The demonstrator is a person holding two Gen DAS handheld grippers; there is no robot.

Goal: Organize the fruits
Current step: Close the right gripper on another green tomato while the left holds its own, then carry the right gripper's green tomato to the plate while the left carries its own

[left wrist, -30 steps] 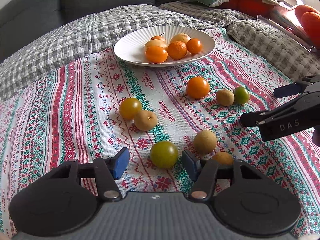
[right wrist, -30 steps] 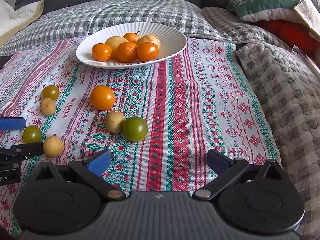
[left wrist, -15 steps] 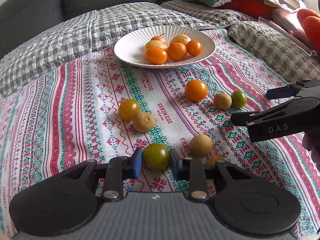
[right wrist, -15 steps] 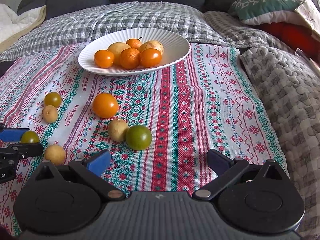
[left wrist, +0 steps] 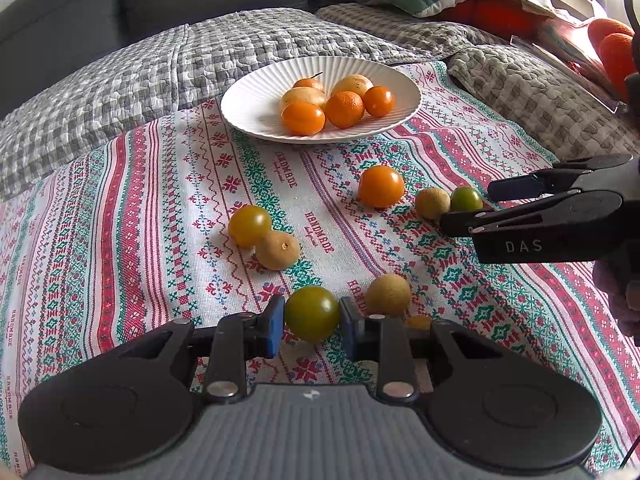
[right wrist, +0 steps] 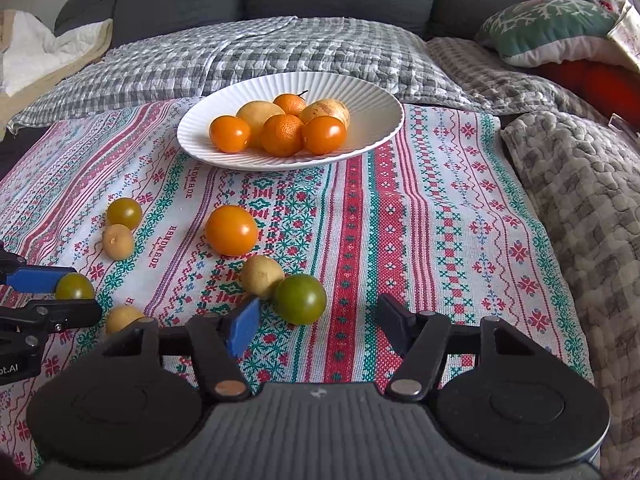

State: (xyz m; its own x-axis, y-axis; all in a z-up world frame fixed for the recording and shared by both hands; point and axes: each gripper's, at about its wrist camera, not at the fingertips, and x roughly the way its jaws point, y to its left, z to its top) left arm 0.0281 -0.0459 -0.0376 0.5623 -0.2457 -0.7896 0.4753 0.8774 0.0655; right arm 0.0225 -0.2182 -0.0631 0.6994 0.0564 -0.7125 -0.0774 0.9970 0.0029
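My left gripper (left wrist: 312, 318) is shut on a green tomato (left wrist: 312, 312) that rests on the striped cloth (left wrist: 132, 216). A second green tomato (right wrist: 300, 298) lies just ahead of my right gripper (right wrist: 318, 322), partly between its fingertips. Those jaws are closing, and the pads stand clear of the tomato. A tan fruit (right wrist: 262, 276) touches this tomato on its left. The white ribbed plate (right wrist: 372, 108) at the back holds several orange and yellow fruits. Loose on the cloth are an orange tomato (right wrist: 231, 230), a yellowish tomato (left wrist: 250, 226) and tan fruits (left wrist: 278, 250).
A grey checked quilt (right wrist: 260, 52) lies behind the cloth, with a lumpy grey blanket (right wrist: 580, 200) along the right. A green patterned pillow (right wrist: 552, 28) sits at the back right. Another tan fruit (left wrist: 388, 294) lies close to my left gripper's right finger. A hand (left wrist: 616, 292) holds the right gripper.
My left gripper's jaws closed onto the green tomato and have held still since. My right gripper's jaws have narrowed from wide open, and the other green tomato now sits nearer its fingertips.
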